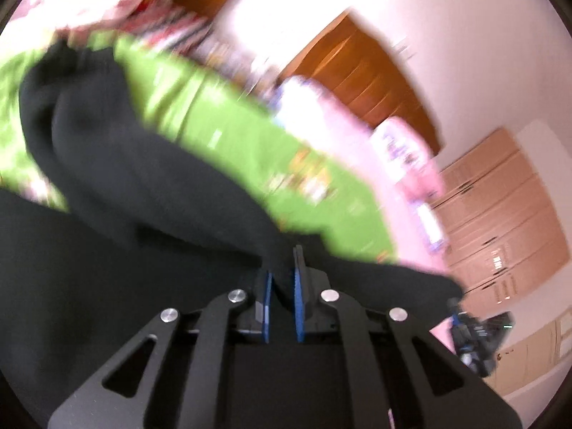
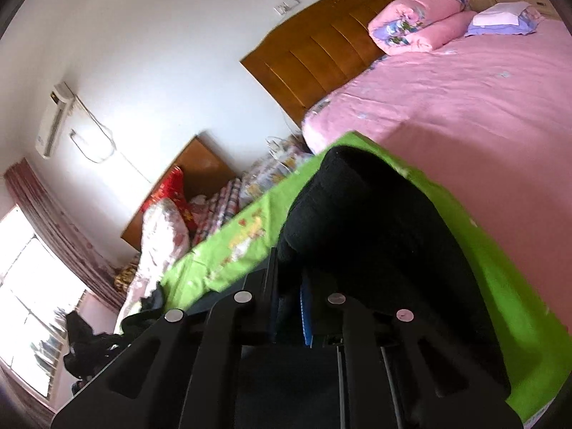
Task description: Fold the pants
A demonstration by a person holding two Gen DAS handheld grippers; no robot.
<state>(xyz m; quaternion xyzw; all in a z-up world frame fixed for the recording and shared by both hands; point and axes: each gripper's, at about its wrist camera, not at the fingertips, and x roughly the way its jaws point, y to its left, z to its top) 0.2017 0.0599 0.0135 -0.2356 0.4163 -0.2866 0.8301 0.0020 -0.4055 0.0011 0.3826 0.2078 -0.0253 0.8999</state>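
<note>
One pair of black pants (image 2: 375,221) lies on one green sheet (image 2: 232,246). Two grippers show: the left gripper (image 1: 284,286) and the right gripper (image 2: 289,307), each with two blue pads. There are two beds, each with one wooden headboard: a pink bed (image 2: 464,107) and a plaid one (image 2: 221,200). One rolled pink quilt (image 2: 418,21), one red pillow (image 2: 171,193), one air conditioner (image 2: 53,118), one window (image 2: 28,286).

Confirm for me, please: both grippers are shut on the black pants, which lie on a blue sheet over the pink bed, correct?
Not quite: the sheet is green, not blue, as the right wrist view shows clearly. The rest holds: the left gripper and right gripper are each shut on the black pants, over the pink bed.
</note>
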